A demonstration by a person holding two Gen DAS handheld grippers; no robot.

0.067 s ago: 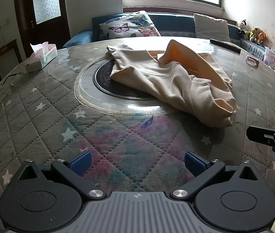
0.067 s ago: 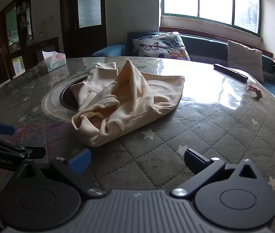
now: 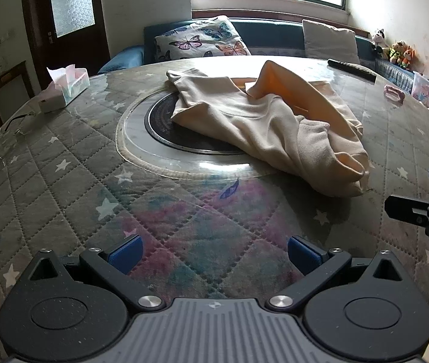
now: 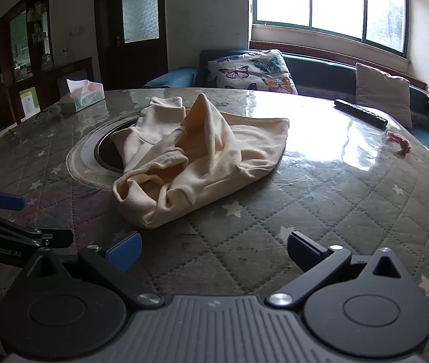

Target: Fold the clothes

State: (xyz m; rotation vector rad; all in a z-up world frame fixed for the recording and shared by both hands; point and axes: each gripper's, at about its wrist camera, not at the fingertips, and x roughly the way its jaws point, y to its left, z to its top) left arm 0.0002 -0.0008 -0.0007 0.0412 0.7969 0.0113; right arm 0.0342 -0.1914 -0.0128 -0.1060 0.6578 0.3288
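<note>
- The garment (image 3: pixel 262 127) lies crumpled on the table (image 3: pixel 63 187), partly over its central disc (image 3: pixel 166 133).
- The left gripper (image 3: pixel 214 254) and the right gripper (image 4: pixel 214 252) hover near the garment, jaws wide apart, empty.

A cream garment (image 3: pixel 262 127) lies crumpled on a round table (image 3: pixel 63 187) covered in a quilted, star-printed cloth under clear plastic — part of it drapes over a dark circular inset (image 3: pixel 166 130) at the table's centre. In the foreground, the left gripper (image 3: pixel 212 252) hovers above the near edge, its blue-padded jaws spread wide with nothing between them. The right gripper (image 3: pixel 426 193) enters from the right edge. A tissue box (image 3: pixel 64 89) sits far left; a remote control (image 3: pixel 352 68) lies beyond the garment.
</note>
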